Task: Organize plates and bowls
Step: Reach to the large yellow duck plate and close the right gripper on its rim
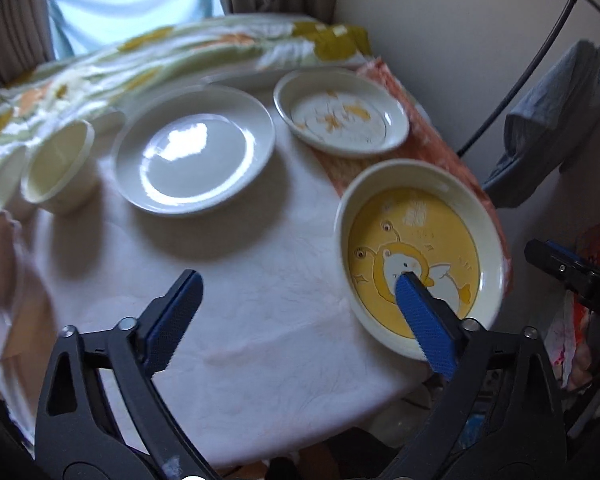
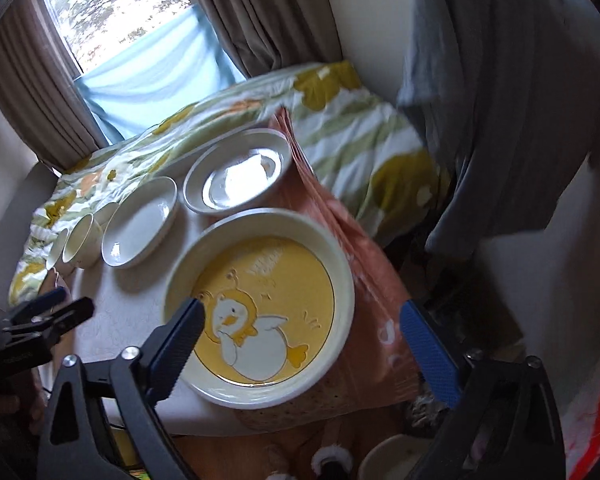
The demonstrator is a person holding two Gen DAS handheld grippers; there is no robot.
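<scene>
A yellow duck plate [image 1: 420, 216] [image 2: 268, 264] lies at the near right edge of a white round table [image 1: 260, 320]. Behind it sit a small plate with orange marks [image 1: 340, 114] [image 2: 238, 178], a plain white plate [image 1: 194, 156] [image 2: 140, 222] and a cream cup [image 1: 58, 166] [image 2: 82, 240]. My left gripper [image 1: 299, 278] is open above the table; its right finger overlaps the duck plate, and nothing is between the jaws. My right gripper [image 2: 302, 306] is open over the duck plate, with one finger above the plate and the other past its rim over the orange cloth [image 2: 364, 280].
A second cup [image 1: 6, 184] stands at the far left. A floral blanket [image 1: 140, 52] lies behind the table under a curtained window. Grey clothes [image 1: 548, 132] hang at the right wall. The other gripper shows at each view's side.
</scene>
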